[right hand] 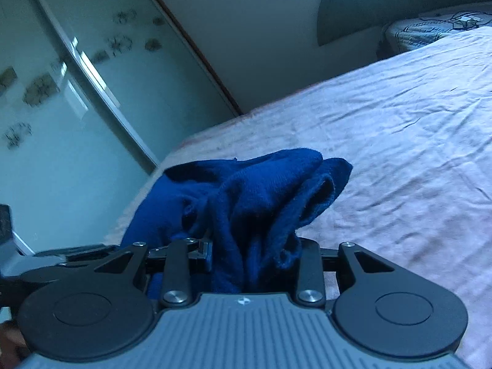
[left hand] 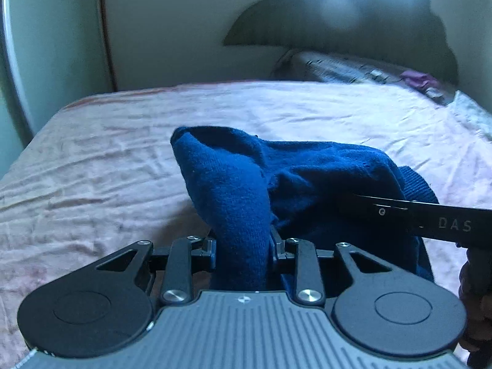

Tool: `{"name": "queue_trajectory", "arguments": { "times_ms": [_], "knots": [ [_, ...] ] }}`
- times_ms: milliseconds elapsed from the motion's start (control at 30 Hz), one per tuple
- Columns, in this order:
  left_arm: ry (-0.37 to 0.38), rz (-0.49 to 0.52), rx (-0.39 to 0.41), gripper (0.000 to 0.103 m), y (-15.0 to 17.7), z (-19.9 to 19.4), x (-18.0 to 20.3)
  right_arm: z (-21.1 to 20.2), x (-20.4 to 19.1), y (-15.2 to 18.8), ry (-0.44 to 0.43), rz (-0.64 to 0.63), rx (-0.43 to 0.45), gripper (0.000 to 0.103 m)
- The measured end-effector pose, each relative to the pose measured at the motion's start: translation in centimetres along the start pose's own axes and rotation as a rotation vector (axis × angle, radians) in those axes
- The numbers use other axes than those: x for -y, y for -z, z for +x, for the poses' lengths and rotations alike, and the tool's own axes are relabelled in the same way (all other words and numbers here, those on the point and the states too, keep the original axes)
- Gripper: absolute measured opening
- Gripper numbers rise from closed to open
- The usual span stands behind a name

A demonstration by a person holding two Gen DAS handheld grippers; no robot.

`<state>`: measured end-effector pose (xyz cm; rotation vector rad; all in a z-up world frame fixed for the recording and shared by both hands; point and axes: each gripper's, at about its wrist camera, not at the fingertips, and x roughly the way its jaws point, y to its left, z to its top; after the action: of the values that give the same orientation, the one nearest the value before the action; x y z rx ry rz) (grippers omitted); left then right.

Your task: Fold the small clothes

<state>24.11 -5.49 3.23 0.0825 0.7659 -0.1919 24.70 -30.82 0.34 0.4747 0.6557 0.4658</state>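
A small dark blue knitted garment [left hand: 233,190] is held up over the pink bedsheet [left hand: 107,160]. My left gripper [left hand: 243,249] is shut on one bunched end of it, and the cloth fills the gap between the jaws. My right gripper [right hand: 252,255] is shut on another bunched part of the same blue garment [right hand: 246,193], which hangs in folds between the two grippers. The right gripper's black body [left hand: 430,218] shows at the right edge of the left wrist view, close beside the cloth. The fingertips of both are hidden by fabric.
The wrinkled pink bedsheet [right hand: 399,153] covers the bed. A patterned pillow or quilt [left hand: 353,67] with a purple item [left hand: 421,80] lies at the far end. A glass wardrobe door [right hand: 61,92] stands to the left, past the bed's edge.
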Motion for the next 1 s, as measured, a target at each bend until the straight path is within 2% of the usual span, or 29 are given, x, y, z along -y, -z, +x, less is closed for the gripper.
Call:
{"name": "queue_trajectory", "arguments": {
  "times_ms": [67, 133, 200, 300, 467, 633, 733, 833, 867, 933, 967, 1000],
  "knots": [
    [-0.016, -0.016, -0.029, 0.036, 0.4, 1.1, -0.4, 1.4, 0.1, 0.2, 0.046, -0.004, -0.031, 0.038],
    [-0.019, -0.033, -0.033, 0.041, 0.8, 1.6, -0.8, 2.2, 0.5, 0.4, 0.094, 0.009, -0.047, 0.046],
    [-0.027, -0.032, -0.028, 0.046, 0.8, 1.6, -0.7, 2.1, 1.0, 0.5, 0.103, 0.040, -0.050, 0.055],
    [-0.047, -0.014, -0.019, 0.059, 0.9, 1.4, -0.3, 1.0, 1.1, 0.8, 0.139, 0.026, -0.038, 0.060],
    [-0.085, 0.013, 0.002, 0.063, 1.5, 0.8, 0.3, -2.1, 0.4, 1.6, 0.205, -0.023, 0.025, 0.063],
    [-0.107, -0.001, 0.008, 0.075, 2.4, -0.3, -0.1, -5.0, -2.7, 3.6, 0.208, -0.208, 0.068, 0.064],
    [-0.106, -0.027, 0.010, 0.078, 3.1, -1.2, -0.6, -4.4, -4.0, 5.2, 0.232, -0.312, 0.000, 0.067],
    [-0.109, -0.043, 0.012, 0.080, 3.9, -2.1, -0.8, -2.4, -4.0, 6.6, 0.347, -0.366, -0.078, 0.070],
    [-0.109, -0.050, 0.013, 0.081, 4.2, -2.4, -0.9, -2.3, -4.0, 6.9, 0.384, -0.362, -0.081, 0.070],
    [-0.112, -0.067, 0.013, 0.082, 4.8, -3.2, -1.1, -3.1, -4.3, 7.2, 0.366, -0.336, -0.059, 0.070],
    [-0.114, -0.078, 0.014, 0.084, 5.1, -3.5, -1.2, -3.8, -4.7, 7.3, 0.343, -0.323, -0.046, 0.075],
    [-0.113, -0.087, 0.014, 0.085, 5.4, -3.9, -1.3, -4.1, -4.9, 7.3, 0.332, -0.317, -0.037, 0.084]
  ]
}}
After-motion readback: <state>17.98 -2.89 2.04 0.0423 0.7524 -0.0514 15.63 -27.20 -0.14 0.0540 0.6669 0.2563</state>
